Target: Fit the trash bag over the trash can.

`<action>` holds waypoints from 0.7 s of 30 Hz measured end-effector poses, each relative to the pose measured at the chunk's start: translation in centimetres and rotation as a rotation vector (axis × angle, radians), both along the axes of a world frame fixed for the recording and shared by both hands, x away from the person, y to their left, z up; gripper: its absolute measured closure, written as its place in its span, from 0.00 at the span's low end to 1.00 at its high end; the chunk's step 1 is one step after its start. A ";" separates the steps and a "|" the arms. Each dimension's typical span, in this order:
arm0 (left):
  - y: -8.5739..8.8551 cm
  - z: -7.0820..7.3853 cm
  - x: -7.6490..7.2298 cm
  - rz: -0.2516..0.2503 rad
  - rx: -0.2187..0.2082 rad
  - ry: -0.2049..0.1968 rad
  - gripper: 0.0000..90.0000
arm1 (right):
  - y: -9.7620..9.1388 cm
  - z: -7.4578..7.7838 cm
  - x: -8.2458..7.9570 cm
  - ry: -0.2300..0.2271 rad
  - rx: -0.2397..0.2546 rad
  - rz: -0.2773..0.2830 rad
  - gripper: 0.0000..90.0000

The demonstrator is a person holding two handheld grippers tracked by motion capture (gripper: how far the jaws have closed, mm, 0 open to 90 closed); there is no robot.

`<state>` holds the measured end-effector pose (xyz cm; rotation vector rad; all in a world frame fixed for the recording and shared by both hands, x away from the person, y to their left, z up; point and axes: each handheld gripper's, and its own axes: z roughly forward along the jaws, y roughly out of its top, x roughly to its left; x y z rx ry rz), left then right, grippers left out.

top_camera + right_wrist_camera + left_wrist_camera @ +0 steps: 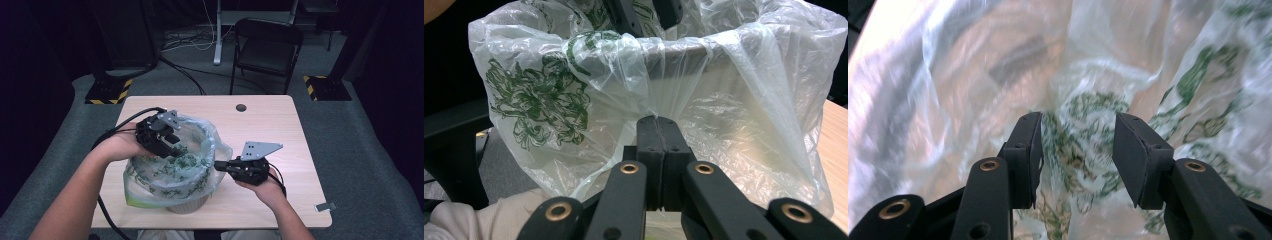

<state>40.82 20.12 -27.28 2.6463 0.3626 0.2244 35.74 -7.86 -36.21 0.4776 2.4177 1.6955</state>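
Lining a round grey bin [187, 204] near the front left of the pale wooden bench [265, 125], a thin clear plastic bag with green leaf print [165, 175] is pinched at its right side by the right tongs [658, 125]. The left tongs [1075, 150] are spread inside the bag.

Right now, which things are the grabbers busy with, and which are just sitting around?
In the job:
- left gripper, jaws open, inside the bag
- right gripper, jaws shut on the bag's edge
- plastic bag with green print
- bin the bag lines

Just lying about:
- folding chair behind the table
- small grey piece near the table's corner
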 end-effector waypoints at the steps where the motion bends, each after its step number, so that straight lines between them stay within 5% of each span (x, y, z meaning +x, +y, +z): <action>1: -0.2 -0.2 0.0 -0.009 0.005 -0.002 0.61 | 0.0 0.0 0.0 0.000 0.000 -0.001 1.00; 7: -2.9 -1.4 -0.5 -0.134 0.044 0.019 0.66 | 0.0 0.0 0.0 -0.001 0.004 0.000 1.00; 9: -4.5 -3.1 -0.3 -0.200 0.112 0.068 0.67 | -0.1 -0.1 0.0 0.000 0.005 0.000 1.00; 14: -5.5 -5.4 0.6 -0.195 0.168 0.128 0.67 | -0.1 -0.2 0.2 0.007 0.008 0.002 1.00; 21: -6.0 -7.1 1.2 -0.188 0.204 0.147 0.65 | -0.2 -0.2 0.2 0.005 0.009 0.003 1.00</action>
